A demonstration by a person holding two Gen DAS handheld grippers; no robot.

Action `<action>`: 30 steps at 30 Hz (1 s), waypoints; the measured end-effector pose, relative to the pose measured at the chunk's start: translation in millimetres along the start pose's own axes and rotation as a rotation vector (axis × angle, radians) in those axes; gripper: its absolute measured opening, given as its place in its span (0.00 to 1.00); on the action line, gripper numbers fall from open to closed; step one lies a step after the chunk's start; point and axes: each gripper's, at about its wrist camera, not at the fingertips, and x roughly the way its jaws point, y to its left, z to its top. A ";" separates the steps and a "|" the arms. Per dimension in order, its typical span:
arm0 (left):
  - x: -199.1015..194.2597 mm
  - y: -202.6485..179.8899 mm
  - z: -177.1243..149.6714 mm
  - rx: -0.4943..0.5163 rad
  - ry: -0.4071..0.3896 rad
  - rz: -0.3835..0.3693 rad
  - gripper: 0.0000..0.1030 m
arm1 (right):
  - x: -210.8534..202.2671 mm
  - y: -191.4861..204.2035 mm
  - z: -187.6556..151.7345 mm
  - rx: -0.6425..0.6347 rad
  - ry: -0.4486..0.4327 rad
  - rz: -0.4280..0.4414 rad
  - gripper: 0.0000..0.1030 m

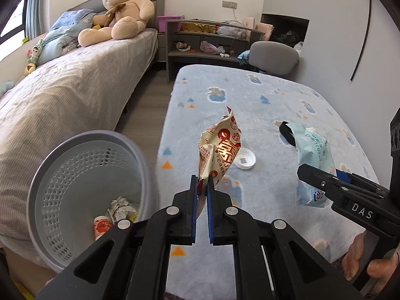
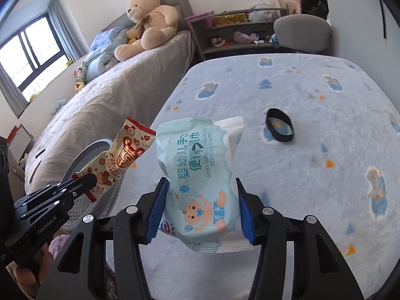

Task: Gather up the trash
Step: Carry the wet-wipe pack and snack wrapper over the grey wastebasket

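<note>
Left gripper (image 1: 202, 182): fingers clamped on snack wrapper (image 1: 221, 147), lifted beside waste basket (image 1: 85, 195) for dropping; right gripper (image 2: 202, 210): fingers clamped on baby-wipes pack (image 2: 202, 175), above the blanket-covered desk (image 2: 325, 175)

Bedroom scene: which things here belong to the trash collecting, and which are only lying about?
Part of the job:
- snack wrapper, held in the left tool
- wipes pack, held in the right tool
- trash basket, already holding some litter
- white cap on the blue blanket, probably trash

Just lying about:
- teddy bear
- black band, use unclear
- grey chair
</note>
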 end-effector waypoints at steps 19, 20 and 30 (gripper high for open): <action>-21.0 139.6 -26.9 -0.169 0.013 0.196 0.07 | 53.8 149.4 2.9 -0.196 0.081 0.175 0.49; -21.1 144.7 -27.7 -0.178 0.014 0.205 0.07 | 56.4 155.1 2.9 -0.202 0.086 0.184 0.49; -16.4 180.0 -32.9 -0.228 0.027 0.243 0.07 | 87.3 199.8 0.7 -0.284 0.144 0.228 0.49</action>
